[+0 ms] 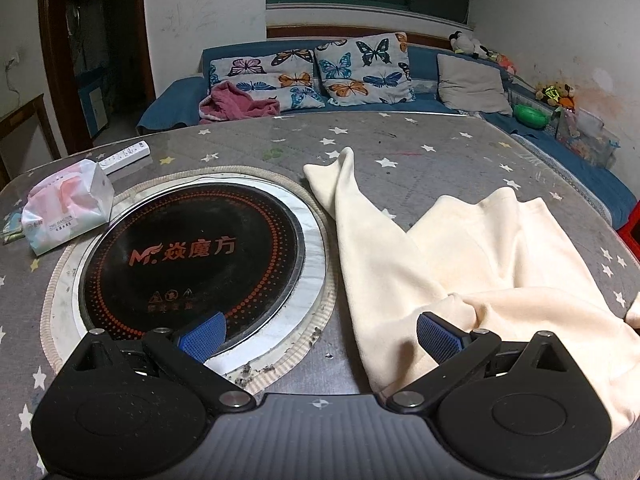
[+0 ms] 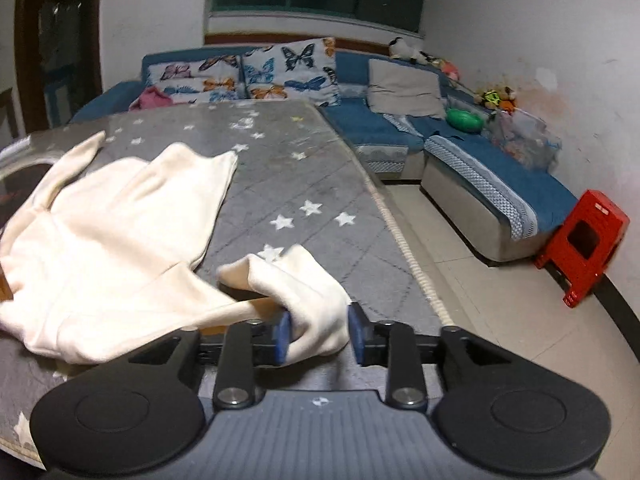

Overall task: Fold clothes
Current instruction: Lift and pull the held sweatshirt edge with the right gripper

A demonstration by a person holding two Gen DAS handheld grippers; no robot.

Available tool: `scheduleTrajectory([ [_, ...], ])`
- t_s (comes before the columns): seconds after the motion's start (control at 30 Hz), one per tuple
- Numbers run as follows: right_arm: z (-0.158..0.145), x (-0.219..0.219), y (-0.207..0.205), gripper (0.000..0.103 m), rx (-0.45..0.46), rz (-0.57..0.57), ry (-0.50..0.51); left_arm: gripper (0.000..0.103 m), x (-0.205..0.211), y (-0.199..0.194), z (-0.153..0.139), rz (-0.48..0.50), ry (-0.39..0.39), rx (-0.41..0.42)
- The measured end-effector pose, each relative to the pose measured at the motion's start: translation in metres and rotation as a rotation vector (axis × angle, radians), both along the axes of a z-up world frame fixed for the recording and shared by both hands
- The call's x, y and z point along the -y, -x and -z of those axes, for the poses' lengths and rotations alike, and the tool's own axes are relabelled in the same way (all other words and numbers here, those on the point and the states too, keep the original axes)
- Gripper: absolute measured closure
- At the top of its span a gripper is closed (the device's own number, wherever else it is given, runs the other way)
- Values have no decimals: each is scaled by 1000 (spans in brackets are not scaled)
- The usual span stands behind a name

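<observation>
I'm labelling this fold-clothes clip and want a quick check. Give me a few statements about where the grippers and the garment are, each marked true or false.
1. The left gripper is open. True.
2. The right gripper has nothing between its fingers. False: a bunch of the cream garment sits between its fingers.
3. The garment lies wholly on the hob. False: it lies on the star-print cloth beside the hob, at most touching its rim.
4. A tissue pack lies left of the hob. True.
5. The stool on the floor is green. False: it is red.
</observation>
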State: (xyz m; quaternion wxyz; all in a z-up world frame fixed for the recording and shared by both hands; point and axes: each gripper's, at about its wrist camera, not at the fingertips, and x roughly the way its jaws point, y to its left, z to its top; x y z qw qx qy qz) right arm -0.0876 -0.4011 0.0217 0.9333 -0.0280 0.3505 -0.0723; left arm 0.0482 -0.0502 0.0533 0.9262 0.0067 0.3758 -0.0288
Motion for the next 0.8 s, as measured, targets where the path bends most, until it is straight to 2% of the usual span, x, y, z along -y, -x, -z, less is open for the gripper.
scheduleTrajectory([
  [0.27, -6, -18, -6, 51, 42, -40, 30, 0, 7, -6, -1, 4, -12, -6],
  [0.47, 7, -24, -22, 45, 1, -62, 46, 0, 11, -20, -1, 0, -20, -13],
  [0.7, 17, -4, -28, 33, -22, 29, 70, 0, 13, -48, -3, -13, -22, -8],
  [0.8, 15, 9, -26, 33, -7, 83, 53, 0, 14, -64, -5, -26, -14, 5],
])
